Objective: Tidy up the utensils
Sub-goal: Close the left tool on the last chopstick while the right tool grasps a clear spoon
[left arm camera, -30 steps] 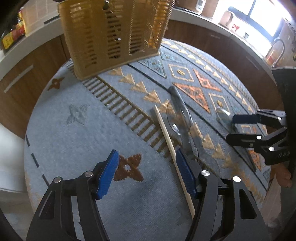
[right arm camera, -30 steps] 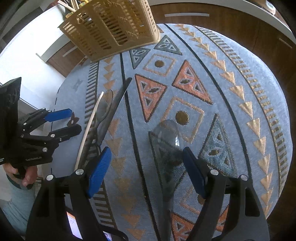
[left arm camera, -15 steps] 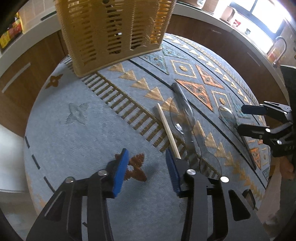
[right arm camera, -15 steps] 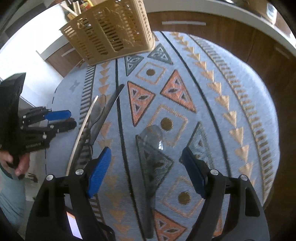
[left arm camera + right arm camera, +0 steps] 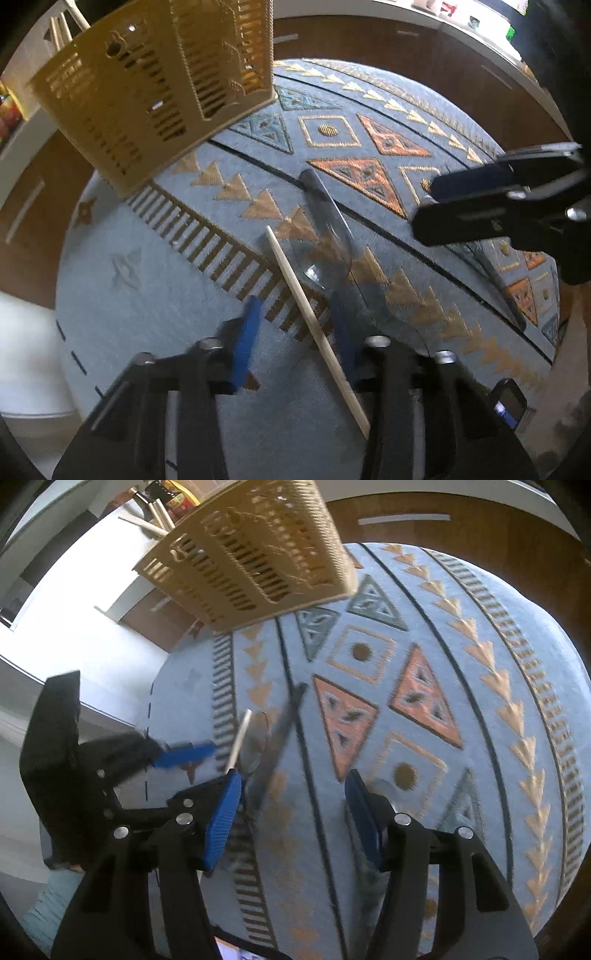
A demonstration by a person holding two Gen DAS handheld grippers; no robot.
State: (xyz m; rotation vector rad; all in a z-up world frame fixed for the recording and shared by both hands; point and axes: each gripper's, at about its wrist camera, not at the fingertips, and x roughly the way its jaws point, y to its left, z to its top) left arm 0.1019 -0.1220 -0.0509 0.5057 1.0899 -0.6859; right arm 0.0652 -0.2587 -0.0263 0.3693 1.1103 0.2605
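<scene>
Both sets of jaws apart; left gripper point(image 5: 295, 339) has narrowed and moved to straddle chopstick point(image 5: 314, 325), grasp imminent; right gripper point(image 5: 291, 816) hovers empty.

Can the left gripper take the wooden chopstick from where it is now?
Probably yes. The left gripper is open with the wooden chopstick lying between its fingers on the cloth; only a clear spoon lies close beside it.

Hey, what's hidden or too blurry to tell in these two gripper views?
- Left wrist view: chopstick near end, hidden behind the left hand-held gripper.
- Left wrist view: basket contents, screened by slatted walls.
- Right wrist view: clear spoon outline, motion-blurred.
</scene>
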